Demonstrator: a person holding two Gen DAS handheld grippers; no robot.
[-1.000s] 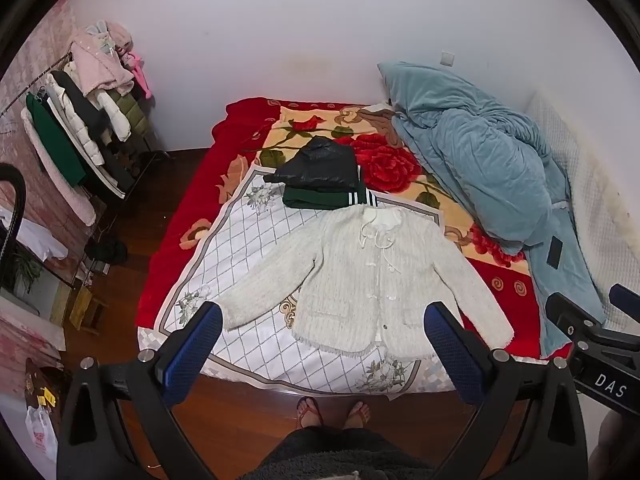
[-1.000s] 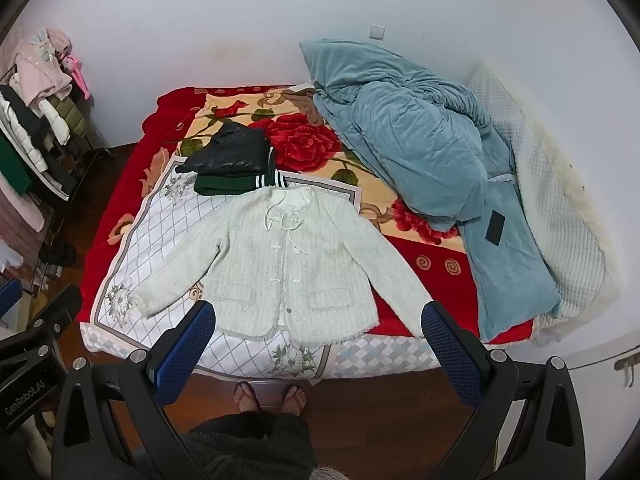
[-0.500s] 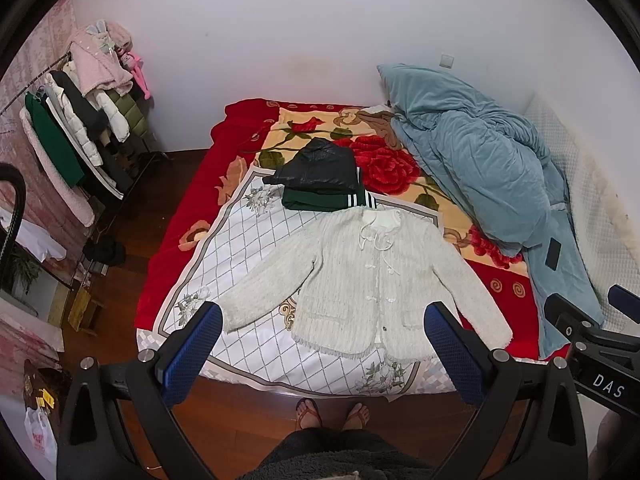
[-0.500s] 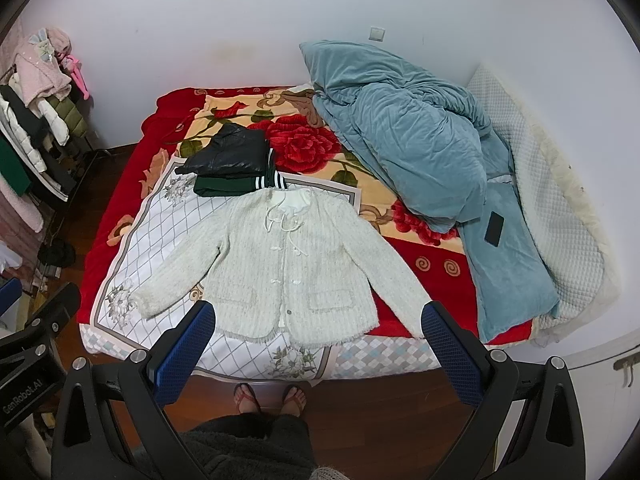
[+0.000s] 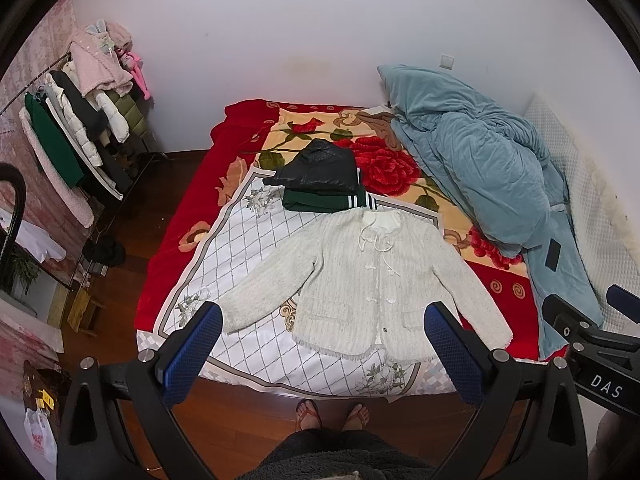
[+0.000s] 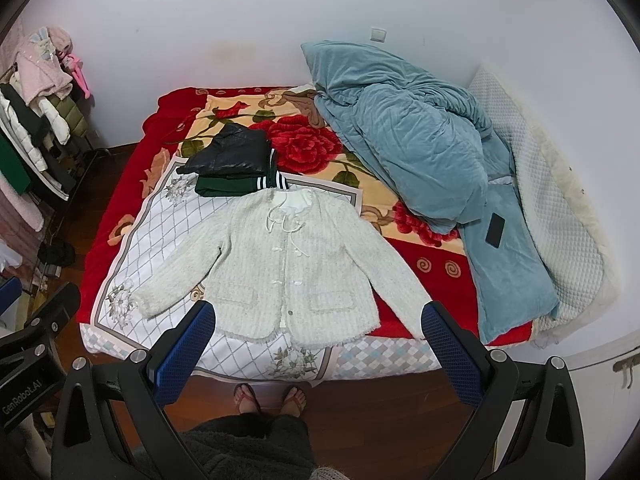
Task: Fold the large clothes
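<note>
A cream knit cardigan lies flat and face up on the bed, sleeves spread out, hem toward me; it also shows in the right wrist view. My left gripper is open and empty, held high above the bed's near edge. My right gripper is open and empty at about the same height. Neither touches the cardigan. A folded black jacket sits on a folded green garment just beyond the collar.
A rumpled teal duvet fills the bed's right side, with a black phone on it. A clothes rack stands at the left wall. My sandalled feet stand on the wood floor at the bed's foot.
Both grippers have barely shifted. The cardigan and the folded pile lie as before.
</note>
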